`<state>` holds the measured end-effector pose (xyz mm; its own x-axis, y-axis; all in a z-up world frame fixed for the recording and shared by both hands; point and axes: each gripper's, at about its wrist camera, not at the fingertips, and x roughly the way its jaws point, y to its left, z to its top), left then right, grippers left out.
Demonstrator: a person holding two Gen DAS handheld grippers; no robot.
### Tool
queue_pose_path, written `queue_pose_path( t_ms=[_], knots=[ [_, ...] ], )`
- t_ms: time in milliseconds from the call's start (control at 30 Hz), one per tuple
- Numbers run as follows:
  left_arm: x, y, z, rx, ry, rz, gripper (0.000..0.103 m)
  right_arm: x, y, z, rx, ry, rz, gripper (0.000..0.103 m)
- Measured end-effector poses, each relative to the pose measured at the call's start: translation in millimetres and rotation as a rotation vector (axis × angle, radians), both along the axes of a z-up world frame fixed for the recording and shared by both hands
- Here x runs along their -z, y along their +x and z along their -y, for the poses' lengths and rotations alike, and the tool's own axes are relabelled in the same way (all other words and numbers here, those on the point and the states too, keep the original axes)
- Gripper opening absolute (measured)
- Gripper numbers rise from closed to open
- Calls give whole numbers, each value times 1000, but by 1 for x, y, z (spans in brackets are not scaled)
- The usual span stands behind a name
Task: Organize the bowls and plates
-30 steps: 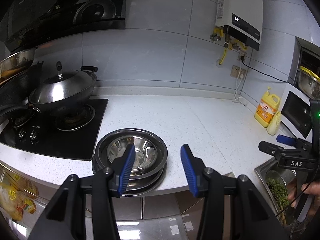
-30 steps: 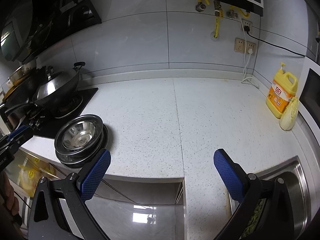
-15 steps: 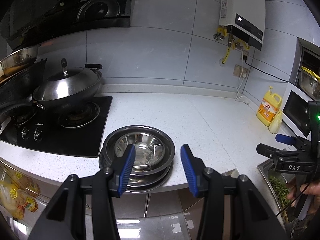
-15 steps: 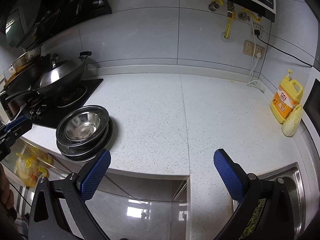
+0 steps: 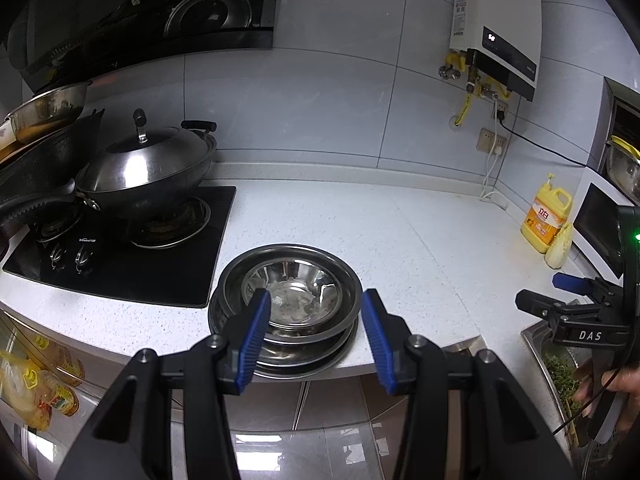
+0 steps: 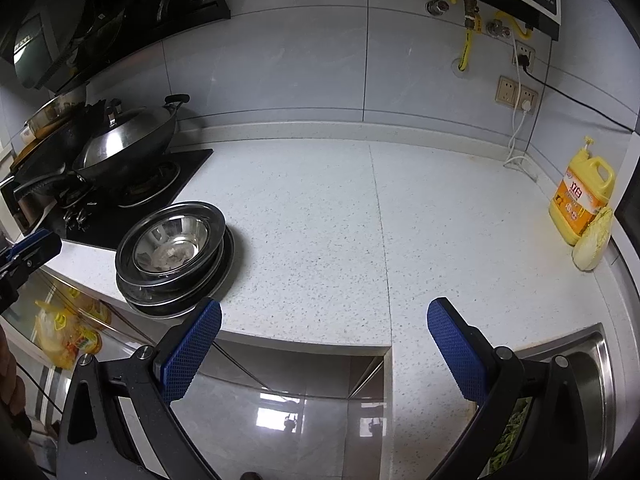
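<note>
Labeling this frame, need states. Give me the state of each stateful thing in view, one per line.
left hand-held gripper: open, nothing held, short of the stack
right hand-held gripper: open wide, nothing held
stack of steel bowls and plates: nested, upright, at the counter's front edge
wok: lidded, on the burner
detergent bottle: upright, by the wall
cabbage: leaning on the bottle
sink: holds greens

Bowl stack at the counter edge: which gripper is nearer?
Left. The left gripper sits right in front of the bowl stack, fingers framing it; the right gripper is off to its right, apart.
</note>
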<state>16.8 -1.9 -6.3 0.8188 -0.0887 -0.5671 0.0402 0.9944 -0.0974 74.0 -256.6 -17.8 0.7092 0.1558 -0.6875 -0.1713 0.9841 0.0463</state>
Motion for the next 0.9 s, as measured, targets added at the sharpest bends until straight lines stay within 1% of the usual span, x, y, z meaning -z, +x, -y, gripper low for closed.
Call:
queue_pose_path(
  t_ms=[167,333,700,900],
  knots=[
    [0,0,2,-2,1,-4,45,1,1,1,-2,6,-11,101],
    [1,3,7,9,0,-5,45,-1,-2,6,14,0,4,101],
    [-2,13,26,48,-8,0,45,-5,-11,42,98,9,9,101],
    [-2,16,33,66,-11,0,45,-6,-12,53,114,6,10,101]
  ],
)
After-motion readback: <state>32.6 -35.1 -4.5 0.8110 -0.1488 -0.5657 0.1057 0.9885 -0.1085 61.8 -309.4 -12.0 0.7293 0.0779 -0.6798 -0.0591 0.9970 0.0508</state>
